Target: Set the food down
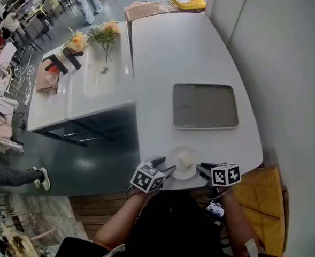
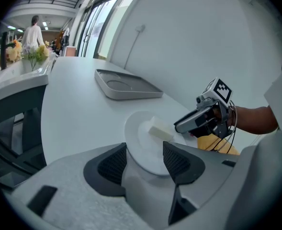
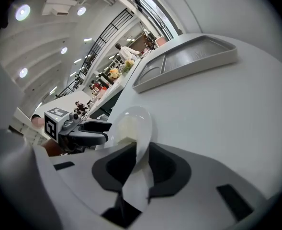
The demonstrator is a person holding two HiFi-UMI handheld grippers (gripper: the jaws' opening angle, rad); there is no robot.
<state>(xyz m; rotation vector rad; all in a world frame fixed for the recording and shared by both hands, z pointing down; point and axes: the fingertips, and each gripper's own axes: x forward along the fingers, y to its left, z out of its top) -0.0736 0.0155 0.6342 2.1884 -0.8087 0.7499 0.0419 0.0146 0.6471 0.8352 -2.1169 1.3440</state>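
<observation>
A small white plate [image 1: 174,157] with a pale block of food [image 1: 186,160] sits at the near edge of the white table [image 1: 189,52]. My left gripper [image 1: 165,167] is at the plate's left side. In the left gripper view the plate [image 2: 141,143] and food [image 2: 159,131] lie just ahead, the rim reaching between the spread pads, which do not press on it; left gripper [image 2: 144,159] open. My right gripper [image 1: 200,169] is at the plate's right side. In the right gripper view the plate [image 3: 133,119] is seen edge-on, its rim filling the gap of the right gripper [image 3: 141,164].
A grey tray [image 1: 205,106] lies empty farther along the table. A sink counter with flowers [image 1: 101,33] stands to the left across a gap. A white wall runs along the right. A yellow padded sheet [image 1: 261,197] lies below the table's near right corner.
</observation>
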